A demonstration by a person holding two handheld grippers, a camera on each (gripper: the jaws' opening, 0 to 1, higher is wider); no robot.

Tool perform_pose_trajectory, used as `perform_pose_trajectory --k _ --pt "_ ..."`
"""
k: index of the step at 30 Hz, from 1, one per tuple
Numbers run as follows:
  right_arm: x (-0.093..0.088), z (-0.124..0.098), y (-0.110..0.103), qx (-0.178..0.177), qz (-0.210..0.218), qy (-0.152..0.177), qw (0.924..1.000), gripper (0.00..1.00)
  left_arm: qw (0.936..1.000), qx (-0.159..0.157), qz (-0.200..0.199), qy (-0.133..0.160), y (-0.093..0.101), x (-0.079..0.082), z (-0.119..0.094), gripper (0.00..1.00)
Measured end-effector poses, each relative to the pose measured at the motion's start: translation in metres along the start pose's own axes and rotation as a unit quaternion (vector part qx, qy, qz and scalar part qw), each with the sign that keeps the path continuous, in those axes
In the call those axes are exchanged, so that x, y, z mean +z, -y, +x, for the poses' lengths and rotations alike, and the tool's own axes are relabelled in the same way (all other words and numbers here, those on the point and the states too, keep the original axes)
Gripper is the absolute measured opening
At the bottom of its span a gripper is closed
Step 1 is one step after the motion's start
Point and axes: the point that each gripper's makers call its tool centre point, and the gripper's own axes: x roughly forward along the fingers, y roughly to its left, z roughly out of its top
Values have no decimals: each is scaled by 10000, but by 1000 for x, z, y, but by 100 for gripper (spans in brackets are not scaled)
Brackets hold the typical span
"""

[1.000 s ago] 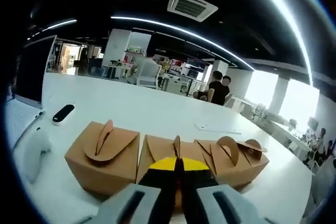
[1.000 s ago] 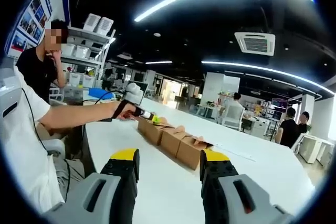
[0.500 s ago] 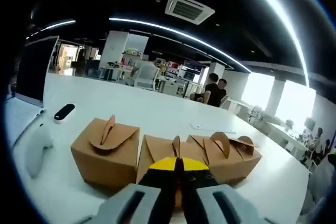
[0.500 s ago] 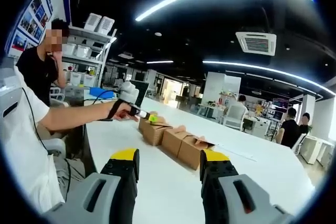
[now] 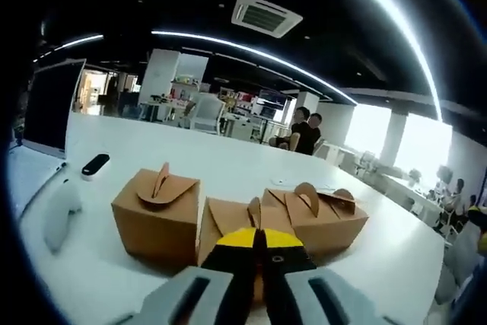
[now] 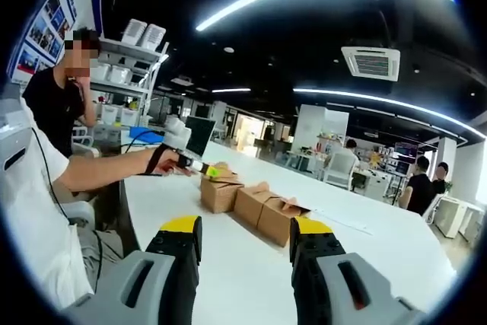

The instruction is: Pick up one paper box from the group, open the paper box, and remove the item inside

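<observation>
I am holding my left tool (image 5: 257, 243) nearest, its yellow-tipped jaws pressed together with no gap, and between them I am pinching the upright tab handle of the middle brown paper box (image 5: 232, 222), so that I can draw this one out of the group. It is sitting on the white desk (image 5: 183, 164), touching the left brown paper box (image 5: 156, 215) on one side and the right brown paper box with curled handles (image 5: 323, 218) on the other. I am keeping my right tool (image 6: 243, 243) well back, jaws spread wide and carrying nothing, which in my judgement is readying it to work the flaps. Farther along the desk a black oblong remote (image 5: 94, 164) is lying beside a dark monitor (image 5: 47, 104).
</observation>
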Motion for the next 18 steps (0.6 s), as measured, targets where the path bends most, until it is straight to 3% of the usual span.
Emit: perform_pose_trajectory --k 8,18 --pt "-2 1 -1 9 2 -23 10000 47 9994 -58 329 19 -6 11 8 4" --pt "-1 1 -1 12 -6 -24 10000 47 9991 -193 374 98 -5 15 -4 4"
